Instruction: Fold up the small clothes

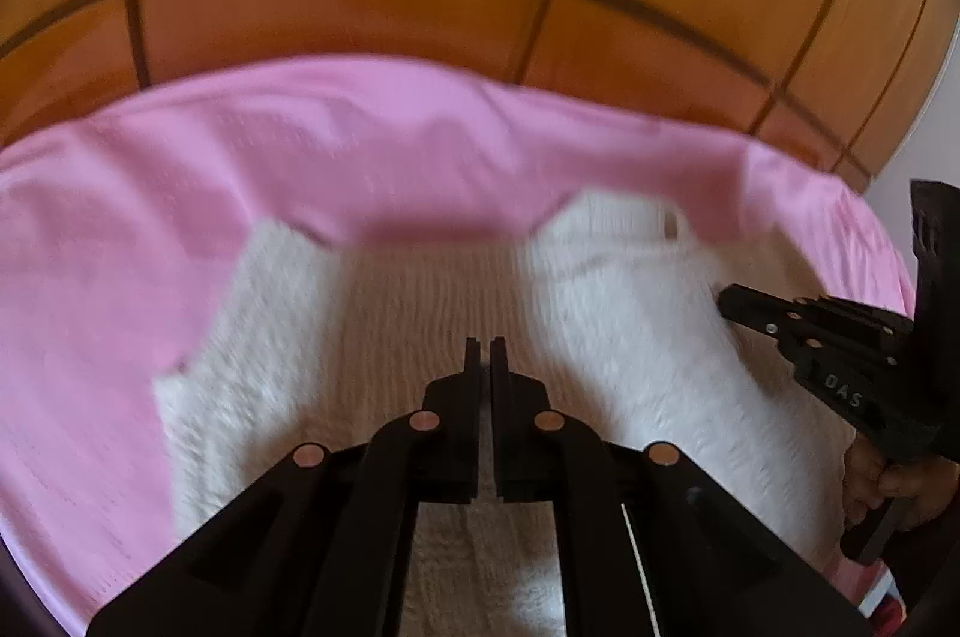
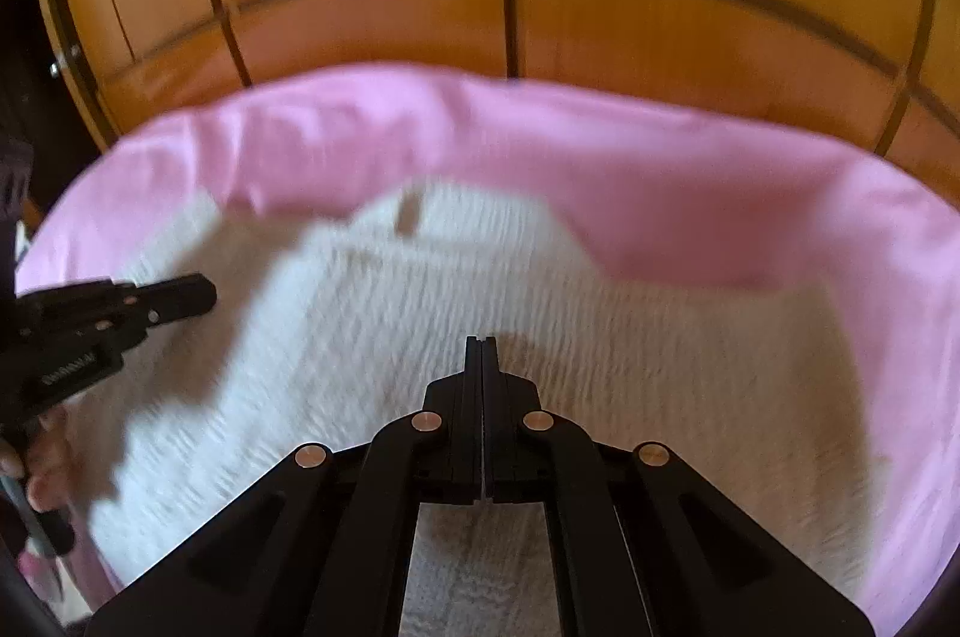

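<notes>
A white fuzzy knit garment [image 1: 600,337] [image 2: 360,337] lies spread on a pink sheet [image 1: 360,157] [image 2: 660,187], with a small label [image 1: 671,220] [image 2: 408,214] near its far edge. My left gripper [image 1: 485,343] is over the middle of the garment, its jaws shut with no cloth seen between them. The right gripper [image 2: 482,340] is also over the white knit, shut and holding nothing. Each gripper shows in the other's view, the right gripper [image 1: 729,298] at the garment's right side and the left gripper [image 2: 207,292] at its left. Both views are blurred.
Orange-brown wooden wardrobe doors [image 1: 360,7] [image 2: 660,7] stand right behind the far edge of the pink sheet. A person's hand [image 1: 882,481] [image 2: 42,463] grips each gripper's handle at the frame edges.
</notes>
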### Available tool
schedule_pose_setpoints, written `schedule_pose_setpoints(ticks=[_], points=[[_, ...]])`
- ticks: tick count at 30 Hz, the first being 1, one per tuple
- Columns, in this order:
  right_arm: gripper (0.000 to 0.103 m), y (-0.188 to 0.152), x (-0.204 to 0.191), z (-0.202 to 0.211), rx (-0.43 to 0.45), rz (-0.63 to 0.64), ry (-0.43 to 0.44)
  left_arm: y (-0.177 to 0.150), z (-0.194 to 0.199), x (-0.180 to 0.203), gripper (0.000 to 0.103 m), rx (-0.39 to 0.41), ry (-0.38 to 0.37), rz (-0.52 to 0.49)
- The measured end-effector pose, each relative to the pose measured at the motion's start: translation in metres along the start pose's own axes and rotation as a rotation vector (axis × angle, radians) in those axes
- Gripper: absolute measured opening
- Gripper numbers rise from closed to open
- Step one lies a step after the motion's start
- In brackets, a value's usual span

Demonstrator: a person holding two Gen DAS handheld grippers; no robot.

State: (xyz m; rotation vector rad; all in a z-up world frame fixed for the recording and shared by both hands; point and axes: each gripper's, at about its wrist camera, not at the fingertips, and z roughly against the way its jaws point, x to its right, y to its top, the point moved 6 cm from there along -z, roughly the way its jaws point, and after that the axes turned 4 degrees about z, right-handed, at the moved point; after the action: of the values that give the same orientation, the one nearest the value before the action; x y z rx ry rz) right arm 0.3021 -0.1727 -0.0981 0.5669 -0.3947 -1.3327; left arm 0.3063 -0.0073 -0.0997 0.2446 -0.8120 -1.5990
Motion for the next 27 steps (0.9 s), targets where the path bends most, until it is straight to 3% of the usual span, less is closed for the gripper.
schedule_pose_setpoints(ticks=[4, 10, 18, 19, 20, 22, 24, 26, 27], points=[[0.0, 0.013, 0.008, 0.0, 0.027, -0.018, -0.021, 0.016, 0.0, -0.005, 0.0, 0.044, 0.037, 0.028], [0.0, -0.008, 0.008, -0.034, -0.052, 0.004, -0.064, 0.005, -0.038, -0.013, 0.0, -0.054, 0.094, 0.038], [0.0, -0.009, 0.014, -0.043, -0.031, -0.015, -0.096, 0.003, -0.034, -0.02, 0.005, -0.045, 0.126, 0.093], [0.0, -0.009, 0.014, -0.041, -0.029, -0.015, -0.095, 0.002, -0.029, -0.02, 0.02, -0.041, 0.13, 0.092], [0.0, -0.01, 0.015, -0.038, -0.027, -0.022, -0.091, -0.001, -0.019, -0.017, 0.042, -0.029, 0.12, 0.093], [0.0, -0.012, 0.016, -0.031, -0.024, -0.038, -0.086, -0.007, 0.0, -0.014, 0.058, 0.015, 0.124, 0.09], [0.013, -0.016, 0.015, -0.018, -0.02, -0.051, -0.076, -0.015, 0.021, -0.014, 0.058, 0.041, 0.132, 0.074], [0.059, -0.025, 0.016, 0.0, 0.002, -0.072, -0.074, -0.022, 0.038, -0.015, 0.058, 0.057, 0.138, 0.073], [0.065, -0.029, 0.017, 0.009, 0.018, -0.086, -0.08, -0.027, 0.048, -0.015, 0.058, 0.067, 0.139, 0.073]])
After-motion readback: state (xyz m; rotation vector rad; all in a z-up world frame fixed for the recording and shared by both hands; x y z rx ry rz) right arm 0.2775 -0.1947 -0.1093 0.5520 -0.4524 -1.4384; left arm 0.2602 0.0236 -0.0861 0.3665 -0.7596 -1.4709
